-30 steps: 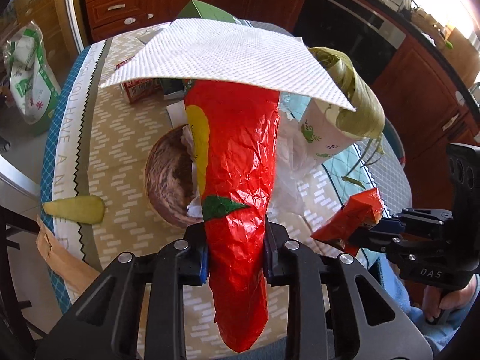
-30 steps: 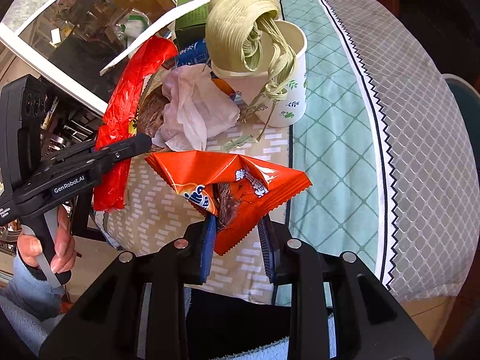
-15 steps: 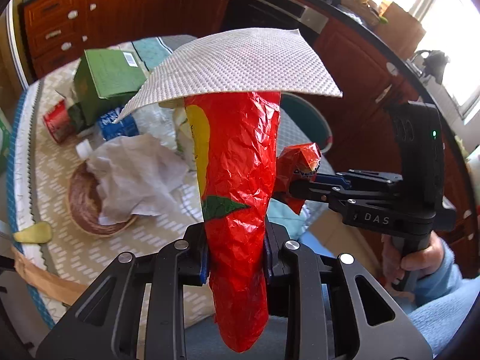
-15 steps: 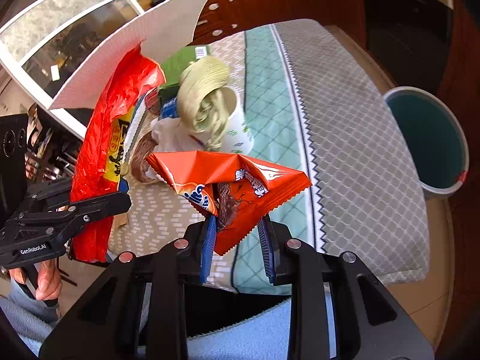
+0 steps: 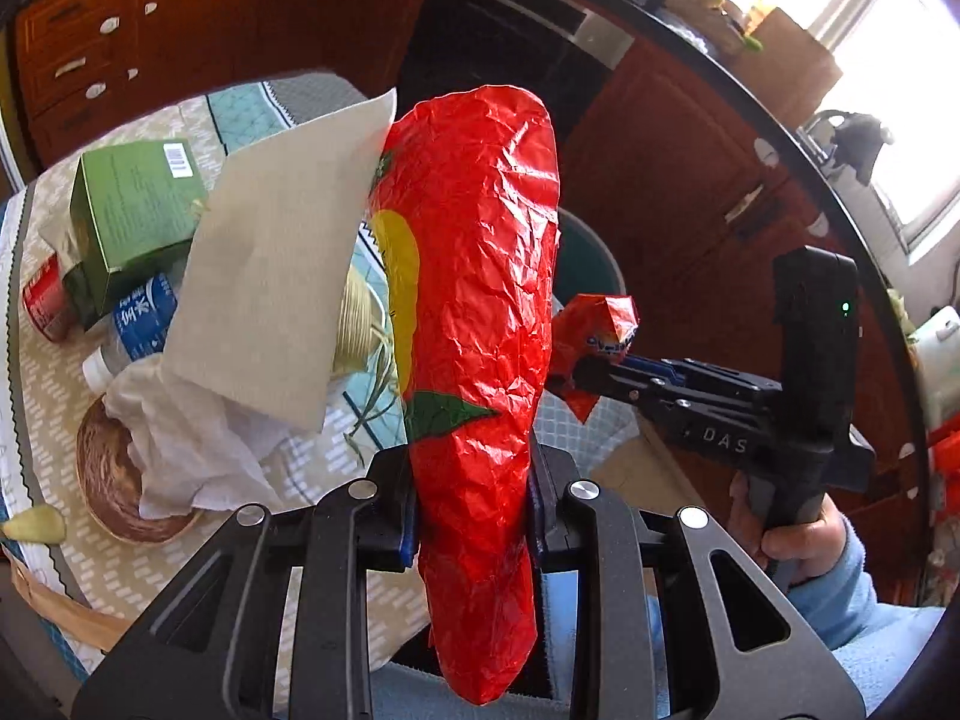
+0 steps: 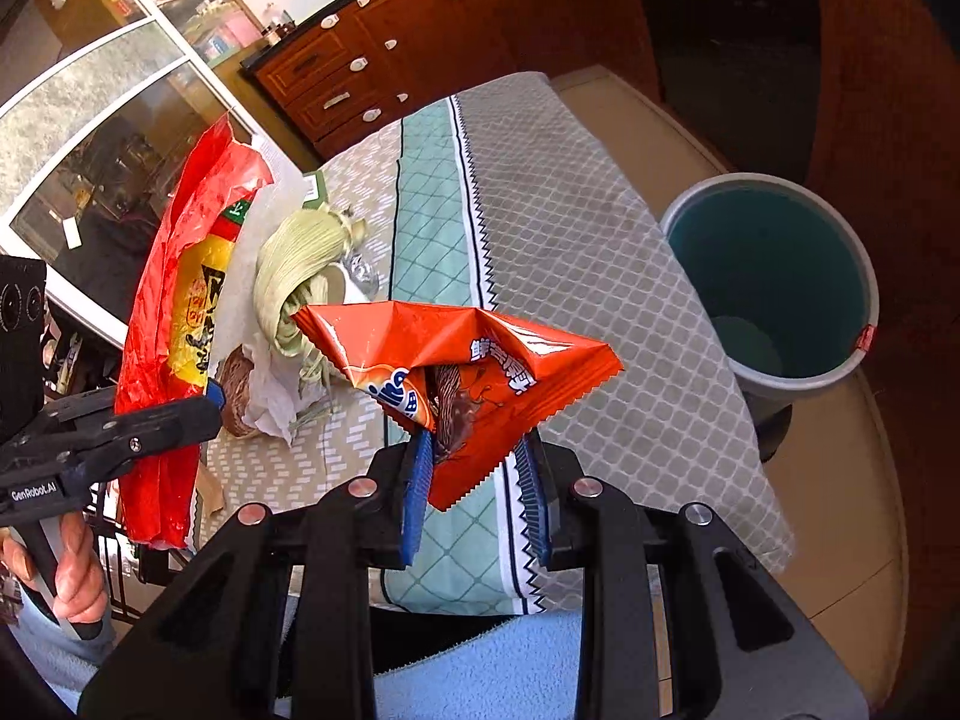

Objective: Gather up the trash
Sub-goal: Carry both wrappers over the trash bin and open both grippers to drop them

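My left gripper is shut on a long crumpled red wrapper with a yellow patch, held up in the air. A white paper towel hangs against the wrapper's left side. My right gripper is shut on an orange snack bag, also lifted clear of the table. In the left wrist view the right gripper shows at the right with the orange bag in its tip. The teal bin stands on the floor right of the table, partly hidden behind the red wrapper in the left wrist view.
On the patterned tablecloth lie a green box, a plastic bottle, a red can, a woven basket with crumpled tissue, and a cup with pale straw bundle. Wooden cabinets stand behind.
Both grippers have risen and swung right, away from the table toward the bin, still holding their wrappers. The paper towel has slipped from atop the red wrapper to its left side.
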{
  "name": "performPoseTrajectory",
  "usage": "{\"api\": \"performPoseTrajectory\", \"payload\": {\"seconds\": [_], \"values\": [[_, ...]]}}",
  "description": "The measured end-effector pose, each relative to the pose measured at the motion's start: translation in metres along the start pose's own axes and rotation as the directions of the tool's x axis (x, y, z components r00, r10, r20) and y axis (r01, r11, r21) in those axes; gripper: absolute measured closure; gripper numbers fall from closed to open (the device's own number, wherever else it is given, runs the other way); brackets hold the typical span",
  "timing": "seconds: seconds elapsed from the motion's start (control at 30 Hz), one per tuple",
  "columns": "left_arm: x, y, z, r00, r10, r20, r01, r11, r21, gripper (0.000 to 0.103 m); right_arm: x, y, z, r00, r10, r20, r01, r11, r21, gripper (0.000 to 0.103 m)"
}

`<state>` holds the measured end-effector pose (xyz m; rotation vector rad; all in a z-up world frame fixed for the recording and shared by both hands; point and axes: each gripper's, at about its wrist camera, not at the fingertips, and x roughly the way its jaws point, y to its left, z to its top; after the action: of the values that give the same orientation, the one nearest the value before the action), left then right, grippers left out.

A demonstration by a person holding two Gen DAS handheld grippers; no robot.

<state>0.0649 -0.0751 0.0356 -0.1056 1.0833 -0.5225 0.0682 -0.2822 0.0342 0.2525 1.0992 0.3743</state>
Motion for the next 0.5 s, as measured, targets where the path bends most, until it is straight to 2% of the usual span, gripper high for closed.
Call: {"api": "performPoseTrajectory", "payload": {"seconds": [0.2,0.3,0.4,0.5], "values": [[0.007,-0.041,0.039,0.998,-0.02,0.055,0.014,0.995,0.102,0.076,-0.031,-0.047,0.028,0.994,-0.05,0.097,0.042,0.996,0.077,0.077],[0.023,-0.063,0.064,0.998,-0.027,0.059,0.019,0.991,0.135,0.076,-0.041,-0.079,0.041,0.987,-0.089,0.132,0.071,0.989,0.132,0.077],[0.044,-0.081,0.082,0.998,-0.026,0.051,0.017,0.985,0.171,0.076,-0.04,-0.115,0.051,0.981,-0.136,0.141,0.108,0.976,0.191,0.075],[0.066,-0.097,0.093,0.999,-0.01,0.048,0.0,0.978,0.207,0.076,-0.027,-0.154,0.061,0.98,-0.168,0.107,0.136,0.958,0.25,0.073]]}}
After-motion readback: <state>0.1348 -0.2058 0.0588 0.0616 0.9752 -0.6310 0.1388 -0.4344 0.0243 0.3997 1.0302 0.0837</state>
